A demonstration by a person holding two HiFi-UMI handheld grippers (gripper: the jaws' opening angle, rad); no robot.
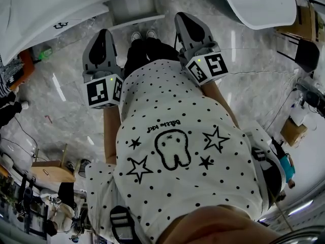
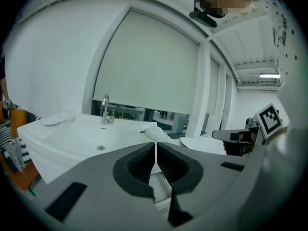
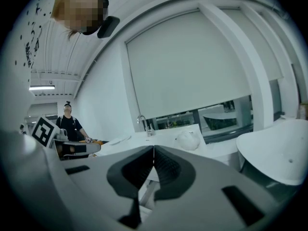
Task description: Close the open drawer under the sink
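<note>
White sink [image 2: 72,136] ahead | left claw [image 2: 155,147] pressed together, empty | right claw [image 3: 153,151] closed, empty | drawer [image 1: 133,6] seemingly open

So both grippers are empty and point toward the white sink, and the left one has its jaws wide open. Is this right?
Not quite. The left gripper has its jaws together, not wide open; the left gripper view shows them meeting with nothing between. The rest holds: the right gripper is empty too, and both point toward the white sink.
</note>
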